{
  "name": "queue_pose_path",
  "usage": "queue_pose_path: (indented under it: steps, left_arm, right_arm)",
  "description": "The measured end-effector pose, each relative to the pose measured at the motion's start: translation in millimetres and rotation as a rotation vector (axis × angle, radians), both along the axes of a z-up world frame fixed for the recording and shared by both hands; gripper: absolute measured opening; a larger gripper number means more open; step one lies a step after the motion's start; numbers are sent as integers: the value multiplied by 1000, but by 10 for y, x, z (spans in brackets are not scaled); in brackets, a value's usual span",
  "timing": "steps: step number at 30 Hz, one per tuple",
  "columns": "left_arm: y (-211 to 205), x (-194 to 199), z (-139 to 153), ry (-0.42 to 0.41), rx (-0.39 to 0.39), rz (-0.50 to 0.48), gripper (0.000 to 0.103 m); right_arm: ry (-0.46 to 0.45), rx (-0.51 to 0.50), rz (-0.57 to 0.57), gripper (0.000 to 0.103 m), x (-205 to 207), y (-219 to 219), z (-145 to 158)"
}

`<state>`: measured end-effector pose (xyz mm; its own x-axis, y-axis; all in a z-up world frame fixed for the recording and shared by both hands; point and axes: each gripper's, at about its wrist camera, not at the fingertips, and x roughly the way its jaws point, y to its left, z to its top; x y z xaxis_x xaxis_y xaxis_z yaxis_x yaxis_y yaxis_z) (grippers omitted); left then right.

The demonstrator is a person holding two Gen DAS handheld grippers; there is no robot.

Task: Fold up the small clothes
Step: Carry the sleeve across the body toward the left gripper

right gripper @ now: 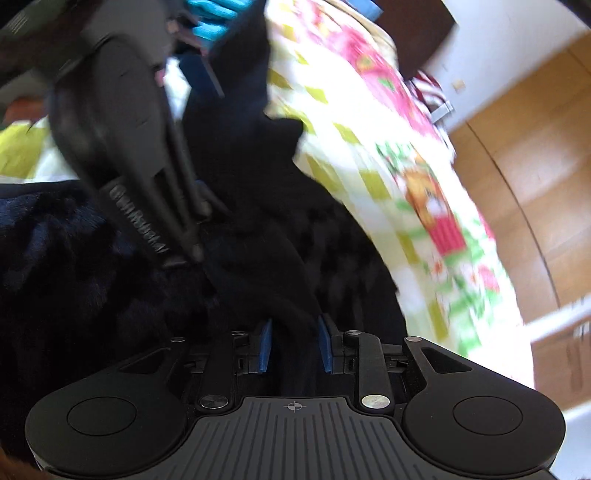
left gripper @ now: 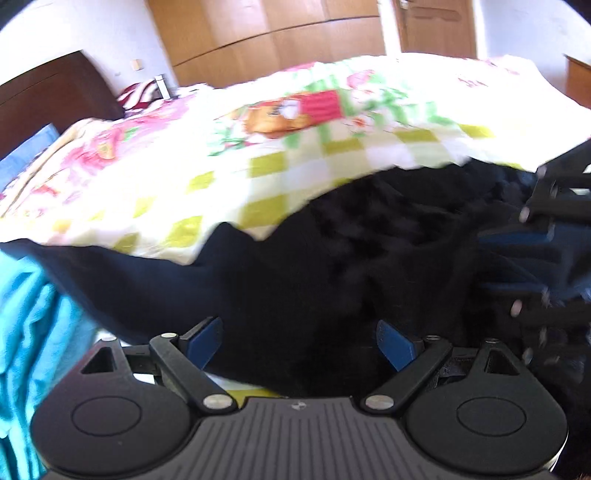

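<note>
A black, fuzzy small garment [left gripper: 332, 258] lies bunched on the bed near its front edge, and motion blurs both views. My left gripper [left gripper: 301, 336] is open, its blue pads [left gripper: 207, 343] far apart, and the garment drapes over the fingertips and hides them. The right gripper [left gripper: 546, 236] shows at the right edge of that view, in the cloth. In the right wrist view my right gripper [right gripper: 295, 332] is shut on a ridge of the black garment [right gripper: 258, 229], pinched between its blue pads [right gripper: 264, 347]. The left gripper's body [right gripper: 122, 147] looms at the upper left.
A floral, green-checked bedspread [left gripper: 258, 147] covers the bed. A teal cloth [left gripper: 33, 332] hangs at the near left. A dark headboard [left gripper: 48, 92] and blue pillow [left gripper: 22, 155] sit far left. A wooden wardrobe [left gripper: 266, 37] and door [left gripper: 436, 29] stand beyond the bed.
</note>
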<state>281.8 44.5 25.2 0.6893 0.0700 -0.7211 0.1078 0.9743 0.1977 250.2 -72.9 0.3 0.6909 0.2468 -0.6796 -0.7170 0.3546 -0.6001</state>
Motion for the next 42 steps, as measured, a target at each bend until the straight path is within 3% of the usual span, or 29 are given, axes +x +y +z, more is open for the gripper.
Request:
queue_pose_path:
  steps: [2, 5, 9, 11, 12, 14, 15, 17, 19, 21, 23, 26, 29, 35, 37, 40, 41, 42]
  left_arm:
    - [195, -49, 24, 26, -32, 56, 103]
    - [420, -153, 0, 64, -84, 111, 103]
    - [525, -222, -67, 87, -99, 139, 103]
    - [537, -271, -72, 85, -116, 143, 103]
    - [532, -254, -82, 84, -122, 144, 103]
    - [526, -251, -69, 81, -122, 142, 103]
    - [522, -251, -53, 72, -120, 142, 103]
    - [535, -271, -2, 48, -130, 144, 103]
    - [564, -302, 16, 43, -138, 154, 103]
    - [590, -324, -1, 51, -140, 164, 103]
    - [621, -371, -15, 59, -142, 174, 103]
    - [705, -464, 16, 45, -162, 190, 103]
    - [854, -495, 43, 32, -207, 224, 103]
    - [1258, -500, 149, -15, -250, 265, 103]
    - [1368, -513, 174, -35, -235, 269, 103]
    - [1532, -525, 219, -56, -220, 282, 103]
    - [1589, -527, 230, -60, -228, 288, 103]
    - [1635, -529, 233, -64, -233, 295, 103]
  right_arm:
    - [-39, 2, 53, 33, -80, 44, 2]
    - [-7, -11, 106, 47, -101, 101, -63]
    - [19, -57, 198, 47, -200, 151, -134]
    - [29, -80, 130, 43, -130, 242, -187]
    - [51, -63, 87, 30, -57, 295, -187]
    - [129, 27, -47, 12, 138, 350, -111]
    - [158, 112, -127, 7, 223, 343, -10]
    - [168, 259, -238, 6, 293, 302, 190]
    - [198, 339, -297, 8, 307, 281, 247]
    - [251, 255, -267, 19, 279, 399, 87]
    - [258, 148, -206, 19, 199, 468, -44]
    - [215, 169, -161, 23, 153, 615, 196]
    - [179, 242, -118, 45, 304, 972, 443]
    - [271, 402, -19, 46, 839, 2064, 809]
    - [265, 388, 32, 48, 908, 2460, 798]
    - [252, 385, 18, 44, 1027, 2838, 742]
    - [263, 397, -2, 38, 1082, 2897, 732]
    - [297, 421, -34, 22, 1091, 2928, 832]
